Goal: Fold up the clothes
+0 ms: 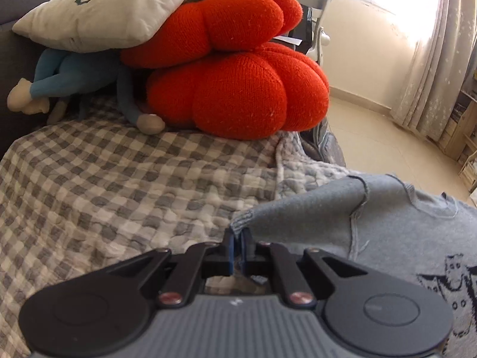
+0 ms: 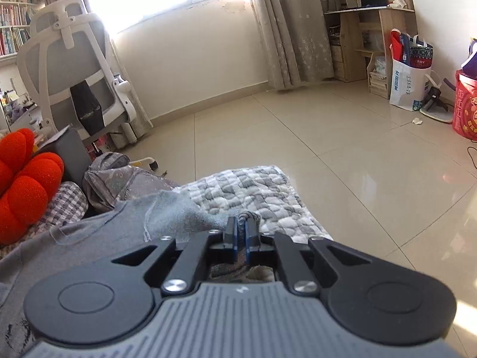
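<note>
A grey sweatshirt (image 1: 396,226) with a dark printed pattern lies on the checked quilt (image 1: 119,185) of a bed. My left gripper (image 1: 237,238) is shut on the ribbed cuff of one sleeve, which stretches to the right toward the body of the garment. In the right wrist view the same sweatshirt (image 2: 98,238) spreads to the left. My right gripper (image 2: 241,229) is shut on the ribbed cuff of the other sleeve, near the bed's edge over the quilt (image 2: 256,191).
Two red knitted pumpkin cushions (image 1: 238,83), a white pillow (image 1: 113,9) and a blue plush toy (image 1: 68,80) are piled at the bed's head. A grey bag (image 2: 113,176), an office chair (image 2: 68,68), tiled floor (image 2: 328,137) and shopping bags (image 2: 408,74) lie beyond the bed.
</note>
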A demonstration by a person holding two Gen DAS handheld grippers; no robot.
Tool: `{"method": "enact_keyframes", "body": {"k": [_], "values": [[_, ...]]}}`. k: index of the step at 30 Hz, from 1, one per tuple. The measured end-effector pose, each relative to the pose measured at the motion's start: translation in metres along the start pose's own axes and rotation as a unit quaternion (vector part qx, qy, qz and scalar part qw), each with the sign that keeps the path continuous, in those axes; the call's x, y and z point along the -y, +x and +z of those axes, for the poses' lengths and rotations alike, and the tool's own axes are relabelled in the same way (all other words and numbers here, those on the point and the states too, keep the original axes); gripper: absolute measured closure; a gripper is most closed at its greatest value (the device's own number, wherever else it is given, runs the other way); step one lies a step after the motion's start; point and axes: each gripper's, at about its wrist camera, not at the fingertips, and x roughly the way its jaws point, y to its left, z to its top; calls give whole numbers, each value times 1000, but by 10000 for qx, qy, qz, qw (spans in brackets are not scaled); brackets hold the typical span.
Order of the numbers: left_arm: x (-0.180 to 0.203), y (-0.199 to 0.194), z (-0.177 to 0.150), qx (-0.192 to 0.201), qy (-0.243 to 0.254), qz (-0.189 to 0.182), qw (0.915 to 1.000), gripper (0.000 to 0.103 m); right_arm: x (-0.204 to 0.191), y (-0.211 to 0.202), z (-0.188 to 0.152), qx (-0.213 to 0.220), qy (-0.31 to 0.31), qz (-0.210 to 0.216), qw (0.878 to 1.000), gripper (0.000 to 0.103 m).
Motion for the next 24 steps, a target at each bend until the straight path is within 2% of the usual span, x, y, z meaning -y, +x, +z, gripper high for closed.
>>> {"method": "enact_keyframes", "body": {"k": [2, 4, 5, 7, 9, 10, 12, 14, 15, 18, 22, 24], "values": [[-13, 3, -4, -97, 13, 141, 9999, 103, 8, 11, -11, -270, 110, 107, 9995, 96], [-26, 7, -5, -182, -67, 283, 9994, 103, 14, 23, -10, -544, 372, 502, 9966, 92], [-33, 10, -4, -253, -142, 327, 9990, 102, 16, 26, -6, -599, 428, 607, 9954, 88], [-40, 11, 0, -264, -130, 389, 9988, 102, 17, 30, 6, -535, 444, 630, 9956, 88], [-35, 9, 7, -117, -28, 243, 9996, 102, 14, 39, 21, -549, 445, 693, 9951, 86], [-31, 8, 11, -57, 17, 140, 9999, 99, 11, 46, 29, -586, 430, 707, 9948, 81], [-15, 8, 21, 22, 89, -89, 9999, 92, 8, 63, 45, -671, 361, 664, 9949, 70], [6, 15, 32, 30, 230, -241, 9994, 77, 2, 77, 56, -674, 231, 630, 9955, 63], [18, 20, 36, -15, 353, -282, 9990, 63, -1, 83, 60, -692, 150, 651, 9954, 63], [58, 36, 45, -114, 871, -393, 9954, 60, -22, 105, 62, -1015, -385, 1048, 9886, 62], [99, 62, 46, -204, 1406, -476, 9887, 57, -59, 125, 58, -1006, -1399, 1062, 9793, 61], [117, 75, 46, -261, 1649, -518, 9846, 52, -67, 136, 58, -974, -1512, 1114, 9774, 59]]}}
